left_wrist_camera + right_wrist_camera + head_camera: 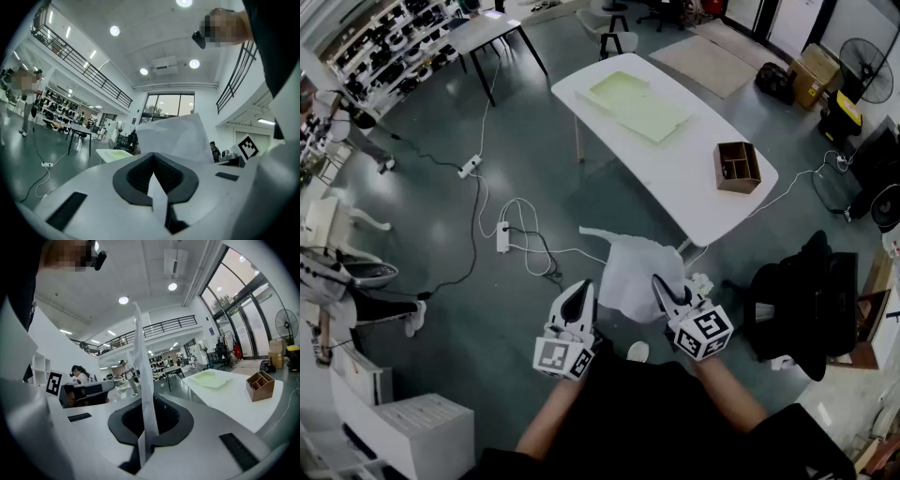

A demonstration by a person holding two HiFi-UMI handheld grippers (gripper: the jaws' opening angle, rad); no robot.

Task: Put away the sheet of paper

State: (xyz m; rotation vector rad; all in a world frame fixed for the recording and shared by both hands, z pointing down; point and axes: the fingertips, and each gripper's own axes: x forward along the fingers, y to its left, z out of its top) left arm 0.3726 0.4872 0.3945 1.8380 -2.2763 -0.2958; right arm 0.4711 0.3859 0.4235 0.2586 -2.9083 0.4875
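A white sheet of paper [633,267] hangs in the air over the floor, crumpled and stretched between both grippers. My left gripper [580,292] is shut on its left edge; in the left gripper view a strip of paper [157,187] runs between the closed jaws and the sheet [176,136] rises behind them. My right gripper [664,286] is shut on the right edge; the right gripper view shows the paper [143,394] edge-on, pinched in the jaws. The white table [675,159] ahead carries a pale green tray [637,103] and a brown wooden organizer box [737,167].
A black office chair [806,305] stands at my right. Cables and power strips [502,234] lie on the floor to the left. A white cabinet [422,431] is at the near left, a fan [862,70] and cardboard boxes far right.
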